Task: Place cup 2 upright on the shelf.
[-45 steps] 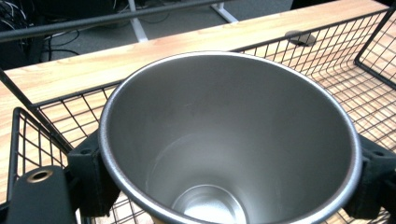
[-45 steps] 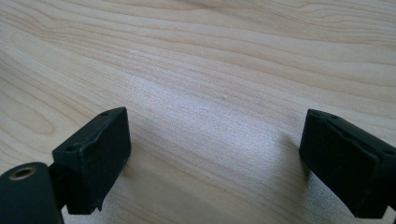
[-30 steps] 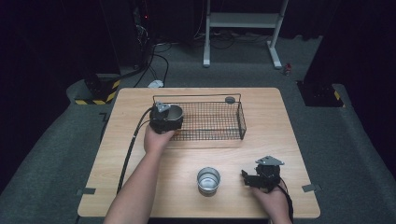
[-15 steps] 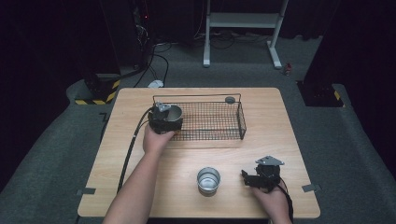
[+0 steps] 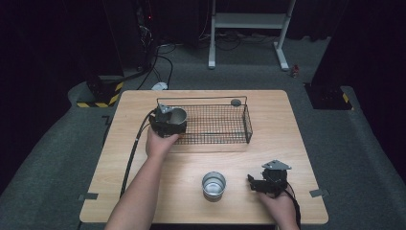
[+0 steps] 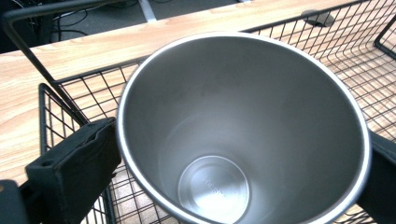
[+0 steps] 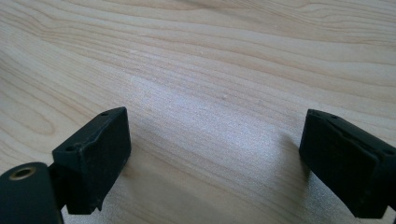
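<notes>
Left gripper (image 5: 168,120) jaws just opened off the steel cup (image 6: 243,126), which now stands in the wire basket (image 5: 225,125).
Right gripper (image 5: 268,181) sits open on my wooden table (image 5: 297,129), well in front of the basket; grey carpet around.

Table layout: basket at back, one cup in it, one cup up front.

Wire basket (image 5: 215,125) sits toward the table's (image 5: 287,129) back edge; a steel cup (image 5: 176,116) stands in its left end, between the left gripper's (image 5: 168,123) jaws. Second cup (image 5: 213,185) near front edge, right gripper (image 5: 267,181) beside it toward the front right corner.
</notes>
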Demonstrator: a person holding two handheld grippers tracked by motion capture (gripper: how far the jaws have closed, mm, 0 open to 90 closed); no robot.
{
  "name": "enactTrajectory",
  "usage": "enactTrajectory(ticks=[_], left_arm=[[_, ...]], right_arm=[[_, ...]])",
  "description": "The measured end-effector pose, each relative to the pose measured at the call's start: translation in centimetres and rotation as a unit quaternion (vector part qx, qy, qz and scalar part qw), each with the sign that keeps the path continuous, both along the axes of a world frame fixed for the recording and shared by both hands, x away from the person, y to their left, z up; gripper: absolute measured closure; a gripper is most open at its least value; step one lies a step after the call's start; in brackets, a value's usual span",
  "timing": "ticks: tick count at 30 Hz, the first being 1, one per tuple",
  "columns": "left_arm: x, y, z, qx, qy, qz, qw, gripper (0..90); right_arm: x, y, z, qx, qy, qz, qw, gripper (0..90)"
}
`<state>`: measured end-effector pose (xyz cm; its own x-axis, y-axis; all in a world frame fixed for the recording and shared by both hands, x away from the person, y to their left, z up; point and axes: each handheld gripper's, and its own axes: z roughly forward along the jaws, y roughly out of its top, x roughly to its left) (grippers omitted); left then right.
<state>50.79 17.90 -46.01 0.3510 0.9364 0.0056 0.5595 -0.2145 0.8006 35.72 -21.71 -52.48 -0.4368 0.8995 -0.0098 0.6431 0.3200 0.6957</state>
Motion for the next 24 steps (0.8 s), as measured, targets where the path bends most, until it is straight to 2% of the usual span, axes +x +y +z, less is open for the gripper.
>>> enactTrajectory(ticks=[11, 12, 19, 24], left_arm=[[-0.4, 0.2, 0.8, -0.009, -0.016, -0.002, 0.9998, 0.2], [-0.4, 0.1, 0.9, -0.015, -0.019, 0.0, 0.9997, 0.2], [-0.9, 0.2, 1.8, -0.018, -0.039, 0.0, 0.9991, 0.1], [-1.1, 0.5, 2.3, -0.02, -0.042, 0.001, 0.9989, 0.1]], right_arm=[[0.0, 0.0, 0.0, 0.0, 0.0, 0.0, 1.0, 8.8], [0.0, 0.0, 0.0, 0.0, 0.0, 0.0, 1.0, 8.8], [0.0, 0.0, 0.0, 0.0, 0.0, 0.0, 1.0, 8.8], [0.0, 0.0, 0.0, 0.0, 0.0, 0.0, 1.0, 8.8]])
